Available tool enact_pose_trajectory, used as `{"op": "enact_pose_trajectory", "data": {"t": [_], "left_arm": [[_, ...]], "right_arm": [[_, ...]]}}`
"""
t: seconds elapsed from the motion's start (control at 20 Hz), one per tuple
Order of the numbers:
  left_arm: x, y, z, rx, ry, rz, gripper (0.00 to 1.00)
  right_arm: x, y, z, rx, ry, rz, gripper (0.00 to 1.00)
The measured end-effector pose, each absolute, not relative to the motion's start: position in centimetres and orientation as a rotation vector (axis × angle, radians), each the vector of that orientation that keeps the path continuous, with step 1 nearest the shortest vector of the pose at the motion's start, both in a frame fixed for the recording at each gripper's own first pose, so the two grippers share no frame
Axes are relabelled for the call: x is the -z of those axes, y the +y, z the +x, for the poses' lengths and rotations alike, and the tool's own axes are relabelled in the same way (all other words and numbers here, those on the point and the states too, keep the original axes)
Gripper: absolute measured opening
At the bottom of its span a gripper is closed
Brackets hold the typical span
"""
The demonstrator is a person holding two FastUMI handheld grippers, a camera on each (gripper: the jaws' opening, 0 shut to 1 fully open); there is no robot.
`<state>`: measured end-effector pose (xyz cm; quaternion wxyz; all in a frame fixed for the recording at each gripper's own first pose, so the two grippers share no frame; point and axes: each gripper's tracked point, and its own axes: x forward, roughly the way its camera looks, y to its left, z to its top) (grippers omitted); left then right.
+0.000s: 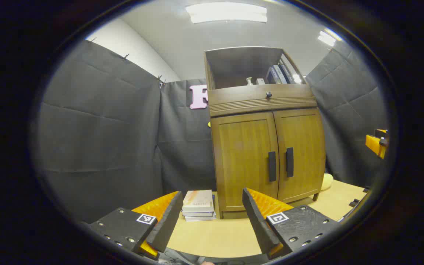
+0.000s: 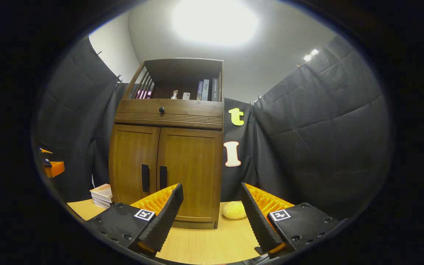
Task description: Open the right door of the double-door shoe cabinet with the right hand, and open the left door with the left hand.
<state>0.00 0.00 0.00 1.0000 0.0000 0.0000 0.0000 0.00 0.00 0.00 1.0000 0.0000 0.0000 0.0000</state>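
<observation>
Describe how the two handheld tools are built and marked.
The left tool and the right tool match: two wedge-shaped fingers with ribbed inner faces, each mounted on a dark textured block with visible screws. Each block carries a small square black-and-white marker.

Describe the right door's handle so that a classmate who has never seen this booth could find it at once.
Start at the wooden cabinet standing on the pale table. Below its drawer are two closed doors, each with a dark vertical bar handle by the centre seam. The right door's handle is the bar right of that seam, unlike the left door's handle beside it.
</observation>
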Motion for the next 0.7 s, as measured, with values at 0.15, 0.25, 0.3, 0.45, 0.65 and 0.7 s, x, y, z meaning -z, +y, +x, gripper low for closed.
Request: {"op": "enact_pose_trajectory", "data": {"t": [0.15,0.25,0.3,0.45,0.65,0.7], "left_arm": [[-0.3,0.7,0.1,-0.001,-0.002,-0.003,0.93],[-0.3,1.0,0.2,0.001,-0.004,-0.006,0.93],[-0.3,1.2,0.1,0.001,-0.006,-0.007,0.93],[-0.5,1.8,0.0,-0.006,-0.01,-0.01,0.93],[-0.8,2.5,0.0,-0.016,-0.014,0.0,0.93],[-0.9,2.7,-0.1,-0.017,-0.014,0.001,0.93]], "right_arm": [[0.1,-0.1,-0.1,0.011,0.003,0.0,0.96],[0.2,-0.2,0.0,0.013,0.01,0.007,0.96],[0.2,-0.3,-0.1,0.015,0.011,0.012,0.96],[0.0,-0.4,-0.1,0.013,0.015,0.025,0.96],[-0.2,-0.4,-0.3,0.01,0.008,0.025,0.97],[-0.2,-0.5,-0.3,0.009,0.007,0.026,0.97]]}}
